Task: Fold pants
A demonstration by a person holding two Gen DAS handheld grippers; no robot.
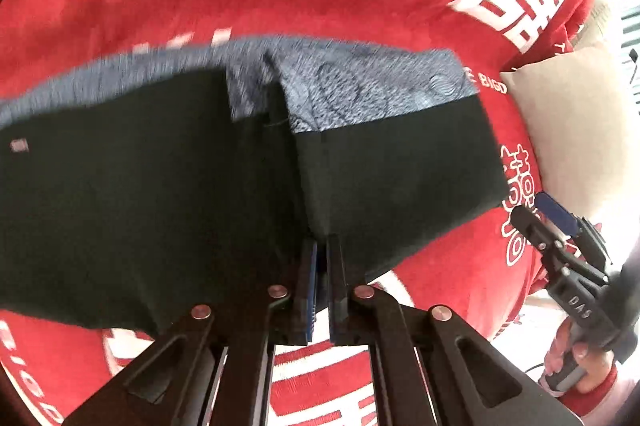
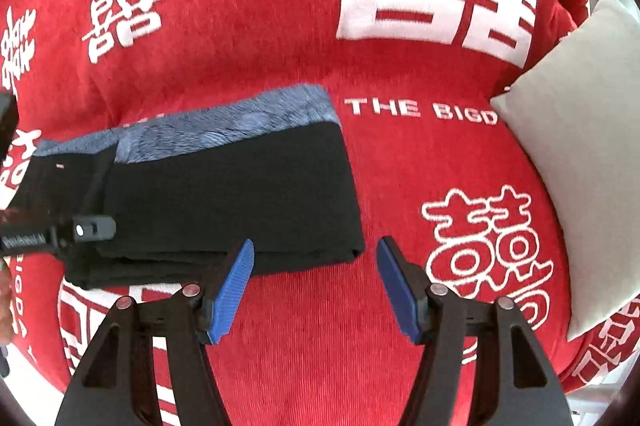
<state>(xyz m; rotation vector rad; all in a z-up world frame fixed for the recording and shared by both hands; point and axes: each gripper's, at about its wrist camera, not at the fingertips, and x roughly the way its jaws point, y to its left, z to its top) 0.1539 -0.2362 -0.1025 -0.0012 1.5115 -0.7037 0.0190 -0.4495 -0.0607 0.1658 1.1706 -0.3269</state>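
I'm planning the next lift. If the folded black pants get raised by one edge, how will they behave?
Probably floppy: the pants lie in soft stacked layers, so lifting with only the left gripper would likely let them sag and unfold. The fuzzy grey lining suggests some weight, and grip against the red blanket.

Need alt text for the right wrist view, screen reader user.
The right gripper hangs open, its blue-padded fingers spread just off the near right corner of the folded black pants with a grey-blue fleece lining. The pants lie on a red blanket with white lettering; the left gripper reaches over their left end, and a beige cushion sits at right.
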